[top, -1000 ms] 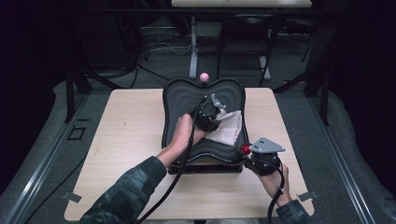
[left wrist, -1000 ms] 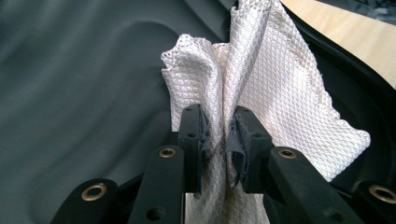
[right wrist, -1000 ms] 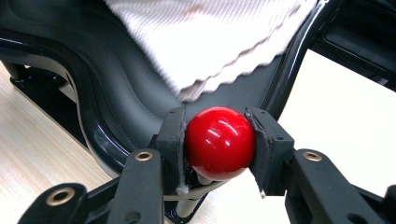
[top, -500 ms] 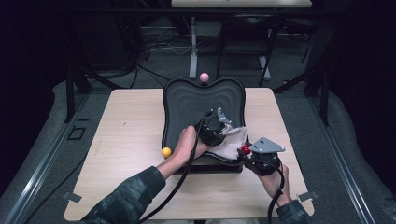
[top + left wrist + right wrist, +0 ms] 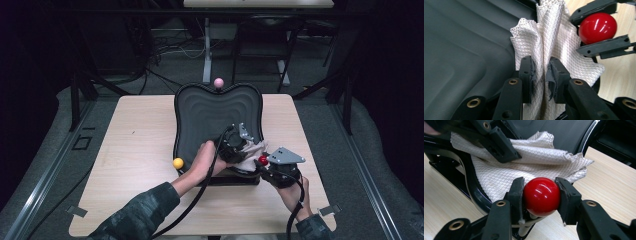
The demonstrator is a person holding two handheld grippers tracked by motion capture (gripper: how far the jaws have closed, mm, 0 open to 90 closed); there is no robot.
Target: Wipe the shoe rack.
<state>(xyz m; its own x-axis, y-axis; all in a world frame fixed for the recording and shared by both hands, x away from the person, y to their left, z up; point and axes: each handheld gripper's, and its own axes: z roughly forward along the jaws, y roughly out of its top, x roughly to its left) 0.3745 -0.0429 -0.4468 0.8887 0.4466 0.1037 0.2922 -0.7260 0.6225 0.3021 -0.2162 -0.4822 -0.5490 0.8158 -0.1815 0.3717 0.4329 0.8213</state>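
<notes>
High view, tray: the black tray [image 5: 215,112] sits in the middle of the table [image 5: 135,135], and every place below is told from it.
High view, cloth: the pale cloth [image 5: 253,151] lies on the tray's near right corner.
High view, left gripper: the left gripper [image 5: 239,149] is over that same corner, on the cloth.
High view, right gripper: the right gripper [image 5: 264,161] is just off the tray's near right edge, at the red ball [image 5: 263,160].
High view, other balls: a yellow ball [image 5: 178,163] sticks out at the tray's near left side and a pink ball [image 5: 218,82] at its far edge.
Left gripper view, grip: the left gripper [image 5: 541,72] is closed on a fold of the cloth [image 5: 544,45], which stands up over the tray's ridged floor [image 5: 461,50].
Right gripper view, grip: the right gripper [image 5: 540,195] squeezes the red ball [image 5: 541,196] on both sides, right at the tray's rim [image 5: 472,187].
Step in hand: it looks like wiping the tray while the other hand holds it by its knob.
How to do it well: I think the right hand should keep the ball tight so the tray does not slide. The left hand should press the cloth flat on the tray and rub slowly. It should not pull the cloth off over the rim.
</notes>
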